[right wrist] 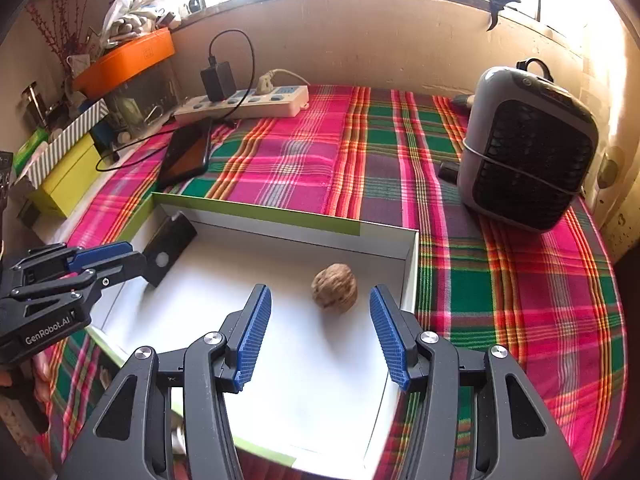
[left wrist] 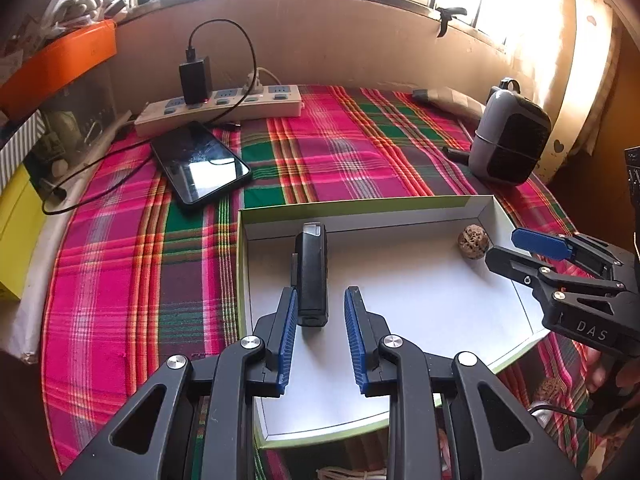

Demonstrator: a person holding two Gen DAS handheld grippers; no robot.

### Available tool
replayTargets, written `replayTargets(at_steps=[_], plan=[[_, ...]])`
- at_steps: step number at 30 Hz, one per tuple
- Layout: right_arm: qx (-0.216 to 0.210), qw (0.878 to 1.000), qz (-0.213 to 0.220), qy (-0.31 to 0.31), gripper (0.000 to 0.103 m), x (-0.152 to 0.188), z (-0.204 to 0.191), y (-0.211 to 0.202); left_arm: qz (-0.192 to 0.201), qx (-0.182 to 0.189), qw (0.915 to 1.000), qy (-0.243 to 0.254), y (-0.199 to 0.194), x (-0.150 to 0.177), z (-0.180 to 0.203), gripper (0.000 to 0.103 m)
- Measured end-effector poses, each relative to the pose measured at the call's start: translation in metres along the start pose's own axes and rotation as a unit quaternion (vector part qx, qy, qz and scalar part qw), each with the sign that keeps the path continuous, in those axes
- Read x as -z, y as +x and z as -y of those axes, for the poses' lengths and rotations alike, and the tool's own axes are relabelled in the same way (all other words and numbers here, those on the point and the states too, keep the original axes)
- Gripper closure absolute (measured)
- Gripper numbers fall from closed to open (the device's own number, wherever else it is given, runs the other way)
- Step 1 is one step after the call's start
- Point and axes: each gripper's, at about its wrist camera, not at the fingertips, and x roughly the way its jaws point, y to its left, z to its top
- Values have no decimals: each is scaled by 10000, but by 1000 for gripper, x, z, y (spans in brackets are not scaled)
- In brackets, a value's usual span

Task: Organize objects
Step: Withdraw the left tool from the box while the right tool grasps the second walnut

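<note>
Lying in box [right wrist: 384, 236]: wrinkled round walnut [right wrist: 334, 287].

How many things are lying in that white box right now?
2. A black device lies near the left side of the box, and a walnut sits near its far right corner. The grippers may hide some of the floor.

Left gripper [left wrist: 320, 308]: black angular linkage arms with triangular cut-outs, silver round screw heads at pivots, ribbed blue finger pads. Right gripper [right wrist: 320, 308]: same build. White lettering on side housings: "DAS", "GenRobot.AI". Thin black cable near one housing.
</note>
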Motion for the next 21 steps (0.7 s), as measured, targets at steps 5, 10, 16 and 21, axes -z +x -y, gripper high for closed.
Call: replayTargets(at_steps=[5,10,16,21], plan=[[-21,9999,166,33,50,11,-1,-19,157,-10,9999,33,-18,14,1,81],[-85,9995,309,73,50,27,0,-38,306,12,9995,44,-38,33,4,81],[-109,9987,479,131,50,45,1,-58,350,76,9992,154,-50,59,6,81],[-66,9981,568,220,50,59,8,-72,283,183,9994,115,-50,72,2,81]])
